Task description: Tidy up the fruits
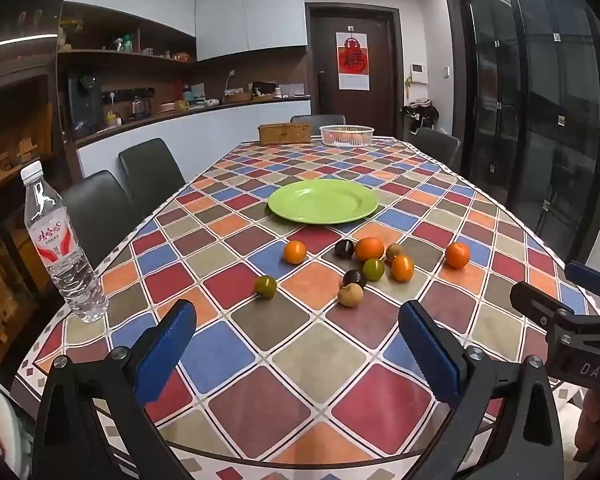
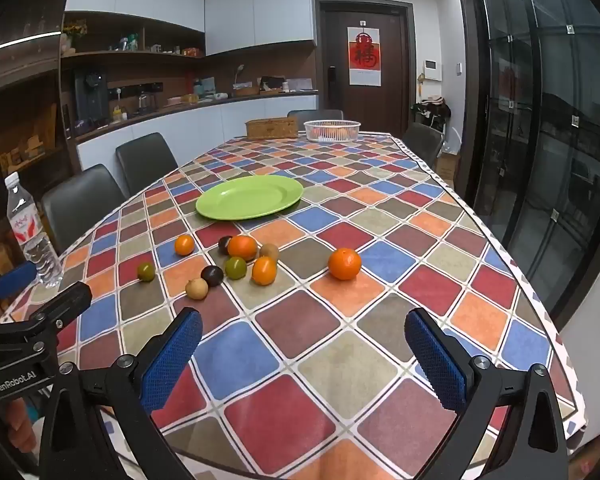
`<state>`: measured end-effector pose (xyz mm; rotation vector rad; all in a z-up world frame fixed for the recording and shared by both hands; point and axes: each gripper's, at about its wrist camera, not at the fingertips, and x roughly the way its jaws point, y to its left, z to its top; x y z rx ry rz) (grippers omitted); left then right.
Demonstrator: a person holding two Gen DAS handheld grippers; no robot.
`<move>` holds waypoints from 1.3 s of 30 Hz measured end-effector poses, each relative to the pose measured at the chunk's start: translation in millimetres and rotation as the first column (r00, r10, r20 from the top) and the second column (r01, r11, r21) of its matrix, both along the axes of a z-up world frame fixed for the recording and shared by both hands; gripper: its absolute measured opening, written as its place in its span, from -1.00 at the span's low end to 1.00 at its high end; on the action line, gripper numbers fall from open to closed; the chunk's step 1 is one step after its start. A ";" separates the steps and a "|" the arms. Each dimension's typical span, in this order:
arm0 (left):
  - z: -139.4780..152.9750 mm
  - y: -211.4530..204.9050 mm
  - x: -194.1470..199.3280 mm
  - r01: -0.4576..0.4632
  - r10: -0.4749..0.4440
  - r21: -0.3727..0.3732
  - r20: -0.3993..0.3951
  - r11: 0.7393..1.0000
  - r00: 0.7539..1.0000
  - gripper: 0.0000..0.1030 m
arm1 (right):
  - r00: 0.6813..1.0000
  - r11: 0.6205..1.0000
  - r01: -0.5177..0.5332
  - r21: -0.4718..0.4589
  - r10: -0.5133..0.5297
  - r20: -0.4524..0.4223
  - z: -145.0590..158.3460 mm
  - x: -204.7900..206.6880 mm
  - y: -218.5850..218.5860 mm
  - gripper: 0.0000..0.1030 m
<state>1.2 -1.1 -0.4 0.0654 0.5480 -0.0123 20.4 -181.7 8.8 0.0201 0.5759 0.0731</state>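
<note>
Several small fruits lie loose on the checked tablecloth [image 1: 284, 344]: an orange [image 1: 369, 249], a lone orange [image 1: 457, 255] [image 2: 344, 263] to the right, a small orange [image 1: 295, 252], a green fruit [image 1: 265, 287], a tan fruit [image 1: 350, 295] and dark ones [image 1: 354, 278]. An empty green plate [image 1: 323, 201] [image 2: 249, 197] sits beyond them. My left gripper [image 1: 298, 344] is open and empty, near the table's front edge, short of the fruits. My right gripper [image 2: 304, 354] is open and empty too, to the right of the left one.
A water bottle [image 1: 60, 248] [image 2: 32, 232] stands at the table's left edge. A white basket [image 1: 346, 135] holding fruit and a wicker box [image 1: 285, 133] stand at the far end. Dark chairs [image 1: 152, 172] line the left side and far end.
</note>
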 end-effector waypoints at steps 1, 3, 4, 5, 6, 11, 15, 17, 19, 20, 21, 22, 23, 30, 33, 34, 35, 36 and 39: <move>0.3 1.0 -1.1 -0.001 0.001 -0.012 0.015 1.000 1.000 1.00 | 1.000 1.000 0.000 -0.002 0.000 -0.002 0.0 0.2 0.1 0.99; 0.2 0.4 -0.9 0.000 0.000 -0.009 0.012 1.000 1.000 1.00 | 1.000 1.000 0.000 -0.004 0.000 0.000 0.0 0.3 0.2 0.99; 0.2 0.5 -0.9 0.002 -0.001 -0.010 0.012 1.000 1.000 1.00 | 1.000 1.000 0.001 -0.004 -0.001 0.000 0.1 0.3 0.2 0.99; 0.1 0.2 -0.9 0.005 -0.005 -0.009 0.011 1.000 1.000 1.00 | 1.000 1.000 0.001 -0.004 -0.001 0.002 0.2 0.2 0.2 0.99; -0.4 0.5 -1.3 0.009 -0.009 -0.010 0.010 1.000 1.000 1.00 | 1.000 1.000 0.002 -0.003 -0.002 0.003 0.4 0.2 0.2 0.99; -0.8 0.3 -4.8 0.019 -0.019 -0.013 0.009 1.000 1.000 1.00 | 1.000 1.000 0.001 -0.003 -0.001 0.000 -0.1 1.1 0.4 0.99; 1.0 1.0 -3.6 0.008 -0.008 -0.012 0.012 1.000 1.000 1.00 | 1.000 1.000 0.000 -0.003 0.000 0.002 0.3 0.2 0.5 0.99; 1.6 2.0 -3.8 0.009 -0.009 -0.014 0.013 1.000 1.000 1.00 | 1.000 1.000 0.000 -0.002 0.000 0.003 0.5 -0.5 0.4 0.99; 2.0 2.0 -3.9 0.008 -0.008 -0.013 0.014 1.000 1.000 1.00 | 1.000 1.000 0.000 -0.002 0.000 0.003 0.9 -1.1 0.3 0.99; 1.7 1.9 -3.8 0.009 -0.009 -0.013 0.014 1.000 1.000 1.00 | 1.000 1.000 0.000 -0.002 0.000 0.004 0.9 -1.1 0.4 0.99; 1.8 2.2 -3.8 0.009 -0.008 -0.013 0.015 1.000 1.000 1.00 | 1.000 1.000 0.000 -0.002 0.000 0.004 0.8 -1.1 0.4 0.99; 1.9 2.5 -3.8 0.009 -0.008 -0.012 0.015 1.000 1.000 1.00 | 1.000 1.000 0.000 -0.002 0.000 0.004 1.0 -1.3 0.3 0.99; 2.0 2.6 -3.6 0.009 -0.009 -0.013 0.015 1.000 1.000 1.00 | 1.000 1.000 0.000 -0.001 0.000 0.004 1.0 -1.3 0.4 0.99; 3.7 1.9 -4.2 0.008 -0.008 -0.013 0.020 1.000 1.000 1.00 | 1.000 1.000 -0.001 -0.002 0.001 0.007 1.1 -1.5 0.5 0.99; 5.6 1.6 -3.8 0.007 -0.007 -0.012 0.024 1.000 1.000 1.00 | 1.000 1.000 -0.001 -0.002 0.001 0.008 1.2 -1.6 0.4 0.99; 5.4 1.8 -4.1 0.008 -0.007 -0.012 0.023 1.000 1.000 1.00 | 1.000 1.000 0.000 -0.002 0.000 0.008 1.1 -1.3 0.4 0.99; 6.0 1.7 -3.6 0.008 -0.007 -0.012 0.024 1.000 1.000 1.00 | 1.000 1.000 -0.001 -0.003 0.001 0.009 1.2 -1.6 0.3 0.99; 5.8 1.7 -3.9 0.008 -0.007 -0.013 0.023 1.000 1.000 1.00 | 1.000 1.000 -0.001 -0.003 0.001 0.009 1.2 -1.7 0.2 0.99; 5.8 1.6 -4.1 0.008 -0.007 -0.013 0.024 1.000 1.000 1.00 | 1.000 1.000 0.000 -0.003 0.001 0.010 1.3 -1.7 0.1 0.99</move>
